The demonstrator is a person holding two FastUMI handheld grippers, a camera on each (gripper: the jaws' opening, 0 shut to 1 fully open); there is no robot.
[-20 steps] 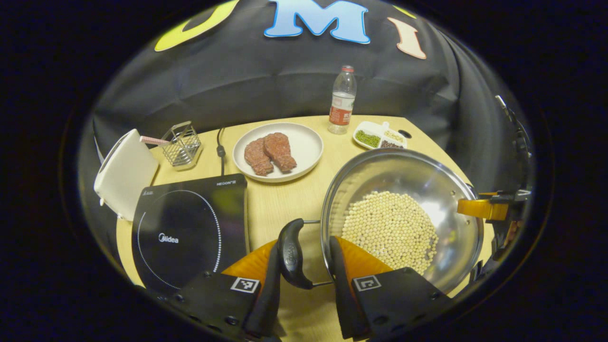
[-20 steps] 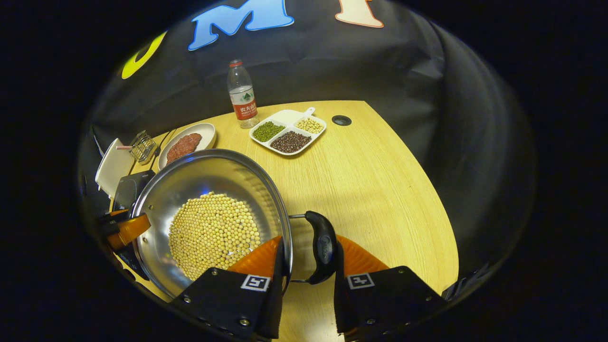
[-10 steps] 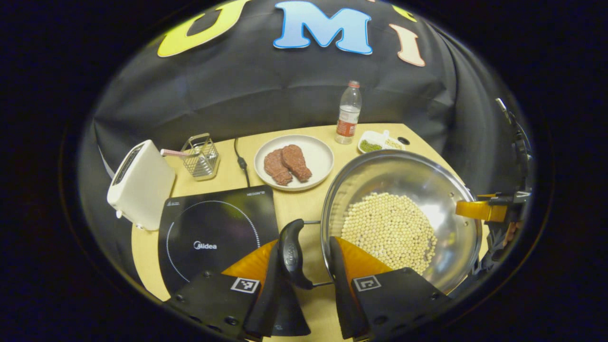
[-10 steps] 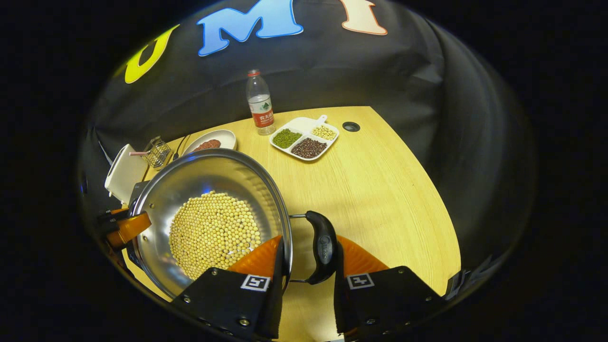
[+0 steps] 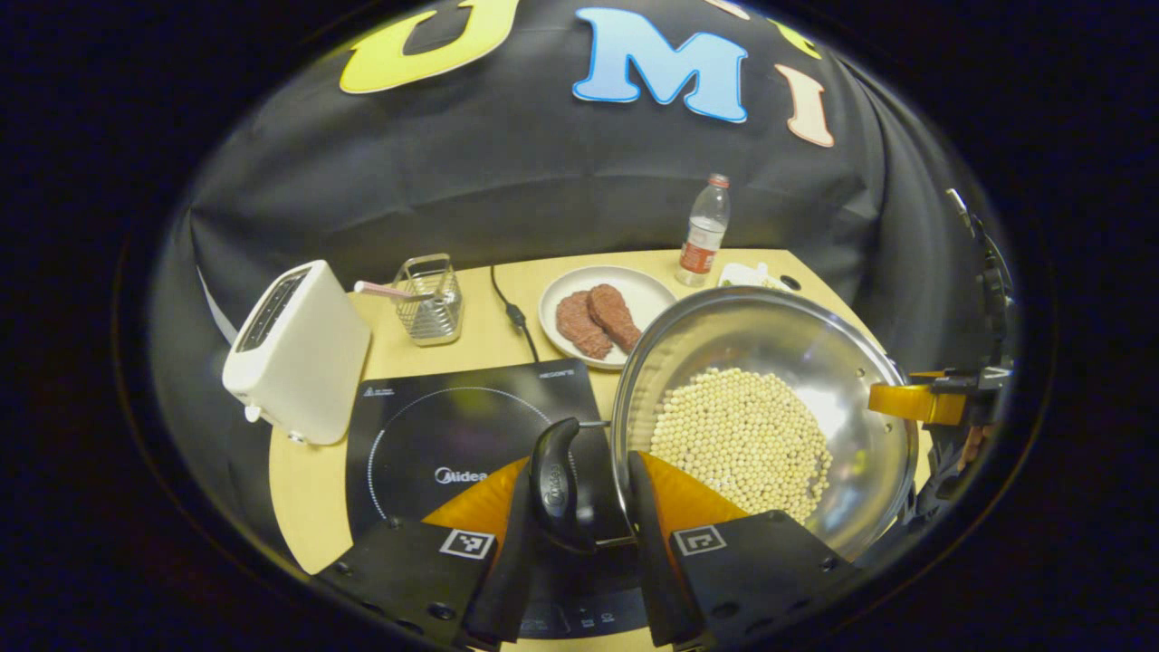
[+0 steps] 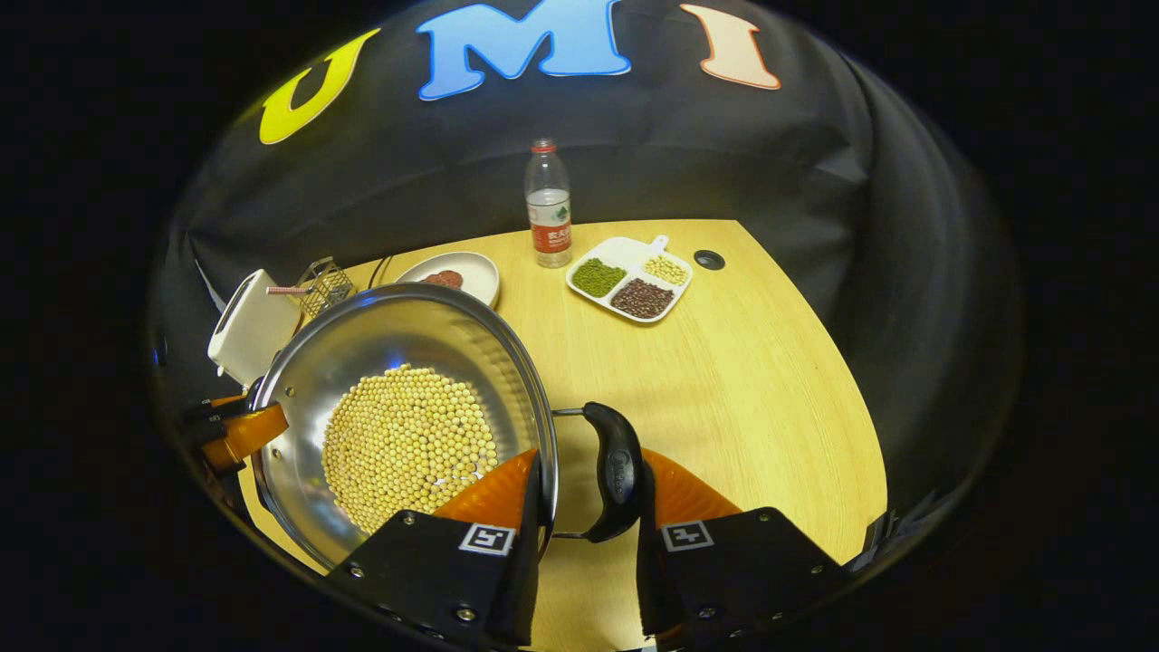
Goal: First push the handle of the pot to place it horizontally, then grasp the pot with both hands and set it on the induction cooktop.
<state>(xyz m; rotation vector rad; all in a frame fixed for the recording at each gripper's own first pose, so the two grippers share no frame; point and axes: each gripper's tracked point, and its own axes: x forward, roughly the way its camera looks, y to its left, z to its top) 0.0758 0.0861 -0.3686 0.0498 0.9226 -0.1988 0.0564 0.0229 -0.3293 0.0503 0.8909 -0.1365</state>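
Two grippers hold the pot [image 5: 770, 398] by its opposite handles. Left gripper [image 5: 584, 507]: fingers clamped on the black left handle [image 5: 554, 480] and the pot wall, pointing level across the table [image 5: 312, 489]. Right gripper [image 6: 579, 507]: likewise closed, one finger inside the rim, the other outside the right handle [image 6: 616, 471]. Pot full of pale beans [image 6: 407, 444], carried in the air, rim roughly level.

Induction cooktop [image 5: 453, 426] lies below and left of the pot; left handle now hangs over its near right corner. A second ago the cooktop sat well off to the left with bare table under the handle, so the pot has travelled leftward. Toaster [image 5: 299, 353], wire basket [image 5: 430, 299], plate of meat [image 5: 602, 312] and bottle [image 5: 704, 231] have slid rightward in the left gripper view accordingly.
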